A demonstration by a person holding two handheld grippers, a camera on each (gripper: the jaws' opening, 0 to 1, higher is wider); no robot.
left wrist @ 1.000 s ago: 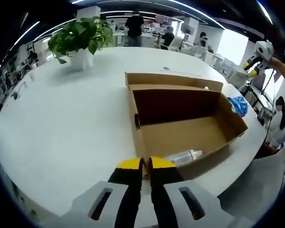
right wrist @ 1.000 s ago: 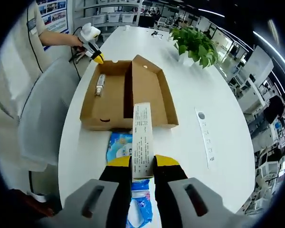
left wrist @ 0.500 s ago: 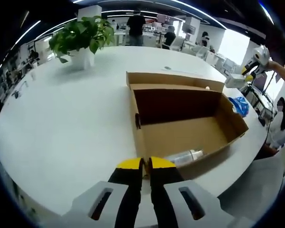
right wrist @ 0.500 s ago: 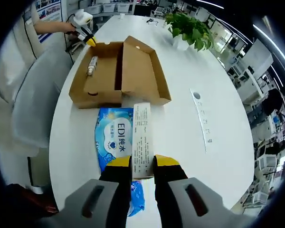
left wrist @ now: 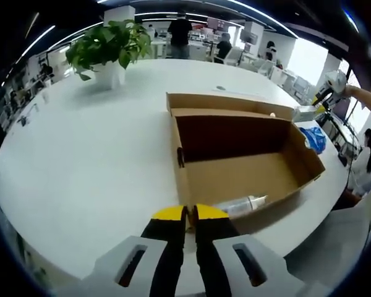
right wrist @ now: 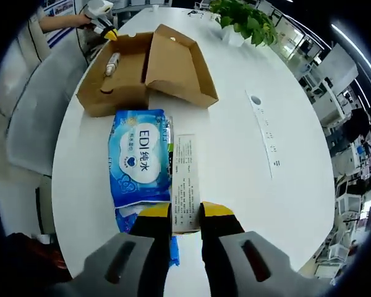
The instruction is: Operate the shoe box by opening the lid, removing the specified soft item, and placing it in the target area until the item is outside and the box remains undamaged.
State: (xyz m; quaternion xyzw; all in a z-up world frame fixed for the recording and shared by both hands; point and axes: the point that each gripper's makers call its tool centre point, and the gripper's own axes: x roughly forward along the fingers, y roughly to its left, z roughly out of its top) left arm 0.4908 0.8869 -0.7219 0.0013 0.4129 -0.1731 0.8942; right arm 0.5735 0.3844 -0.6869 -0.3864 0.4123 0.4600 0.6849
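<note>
While my left gripper sits with its yellow-tipped fingers pressed together on nothing, just at the near wall of the open brown cardboard shoe box, little has shifted on that side over the last second. The lid stands folded back, and a clear plastic bottle lies along the box floor close to my fingertips.

Moving right, my right gripper is clamped on a slim white printed carton, which has stayed in my grip throughout. What has changed is my distance from the box: I have drawn back, so the blue soft pack of wet wipes, half hidden under the carton a second ago, now lies fully on show on the round white bench, just outside the box's near end wall and beside the carton. I judge the soft item is out, the box looks sound, and only the set-down of what I hold is left.

The bench is glossy and bare apart from a potted green plant at its far side. Around it is a bright open office with desks, ceiling strip lights and people standing far back.
</note>
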